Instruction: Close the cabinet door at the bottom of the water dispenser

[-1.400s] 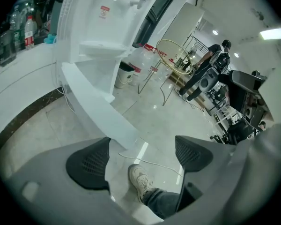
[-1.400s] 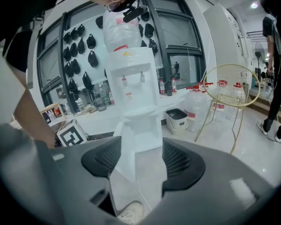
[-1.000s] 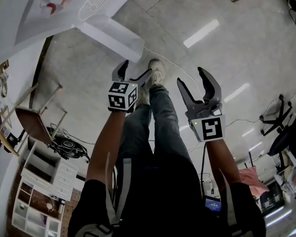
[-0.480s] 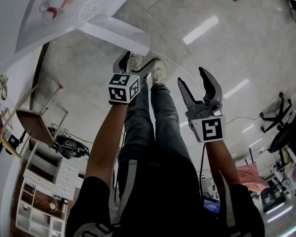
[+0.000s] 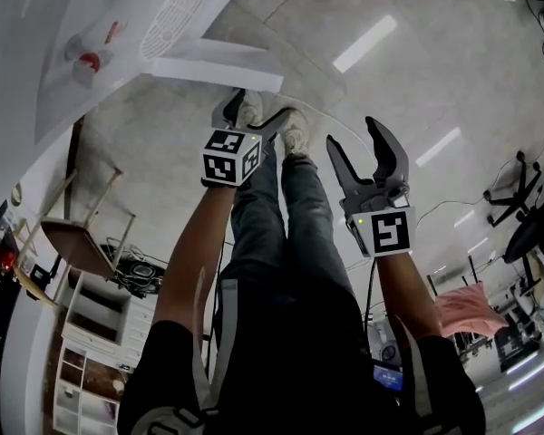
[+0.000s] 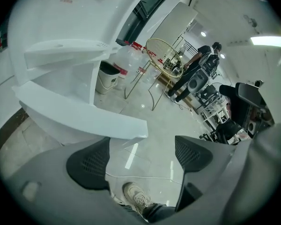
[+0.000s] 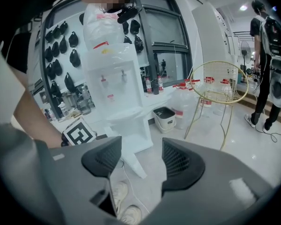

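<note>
Left gripper (image 5: 258, 109) has advanced close to the free edge of the open cabinet door (image 5: 219, 71) at the water dispenser (image 5: 91, 34) base; its jaws and the right gripper (image 5: 354, 136) stand wide, empty; recommend a flat, steady push near that edge until flush.

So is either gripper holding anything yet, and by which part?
Nothing is held. The left gripper and right gripper both stand open and empty; the open cabinet door lies ahead of the left one, outside its jaws.
</note>
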`<control>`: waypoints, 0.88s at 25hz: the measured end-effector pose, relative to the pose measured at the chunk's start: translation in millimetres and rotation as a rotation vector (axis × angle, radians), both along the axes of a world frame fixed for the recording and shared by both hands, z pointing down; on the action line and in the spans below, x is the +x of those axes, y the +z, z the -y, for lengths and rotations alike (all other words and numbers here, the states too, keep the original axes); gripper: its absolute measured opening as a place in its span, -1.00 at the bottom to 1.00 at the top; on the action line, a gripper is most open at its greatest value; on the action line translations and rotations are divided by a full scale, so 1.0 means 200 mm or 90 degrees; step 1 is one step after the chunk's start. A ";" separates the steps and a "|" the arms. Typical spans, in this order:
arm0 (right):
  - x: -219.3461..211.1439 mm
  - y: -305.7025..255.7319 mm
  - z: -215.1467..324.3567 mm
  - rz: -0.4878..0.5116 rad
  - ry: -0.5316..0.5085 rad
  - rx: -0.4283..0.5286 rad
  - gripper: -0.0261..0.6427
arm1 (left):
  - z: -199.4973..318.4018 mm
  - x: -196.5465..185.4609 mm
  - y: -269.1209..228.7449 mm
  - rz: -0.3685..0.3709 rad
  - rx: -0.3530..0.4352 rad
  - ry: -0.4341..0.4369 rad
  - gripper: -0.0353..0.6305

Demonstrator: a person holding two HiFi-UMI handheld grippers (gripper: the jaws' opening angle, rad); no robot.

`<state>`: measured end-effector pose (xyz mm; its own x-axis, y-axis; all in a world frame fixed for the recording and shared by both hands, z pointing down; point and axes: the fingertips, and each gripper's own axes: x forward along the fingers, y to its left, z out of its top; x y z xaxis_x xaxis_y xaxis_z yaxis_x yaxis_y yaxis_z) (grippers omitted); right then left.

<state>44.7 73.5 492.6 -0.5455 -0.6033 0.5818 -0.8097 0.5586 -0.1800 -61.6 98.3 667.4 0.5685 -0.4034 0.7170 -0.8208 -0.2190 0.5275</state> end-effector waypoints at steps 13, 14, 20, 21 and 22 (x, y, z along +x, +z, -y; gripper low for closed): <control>-0.01 -0.06 0.13 -0.007 0.069 0.012 -0.13 | 0.16 0.00 -0.02 -0.009 -0.002 0.073 0.46; -0.01 -0.06 0.14 -0.005 0.076 0.012 -0.14 | 0.17 0.00 -0.02 -0.010 -0.002 0.076 0.46; -0.04 -0.04 0.16 -0.010 0.102 0.007 -0.14 | 0.22 -0.01 -0.02 -0.013 0.002 0.111 0.46; -0.05 -0.04 0.16 -0.009 0.106 0.008 -0.14 | 0.23 -0.02 -0.02 -0.013 0.001 0.114 0.46; -0.05 -0.04 0.17 -0.010 0.109 0.008 -0.15 | 0.24 -0.02 -0.02 -0.014 -0.001 0.115 0.46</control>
<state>34.1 39.2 484.5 -0.4251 -0.6940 0.5811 -0.8960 0.4139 -0.1611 -66.2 50.9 663.7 0.6471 -0.2925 0.7040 -0.7564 -0.3615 0.5451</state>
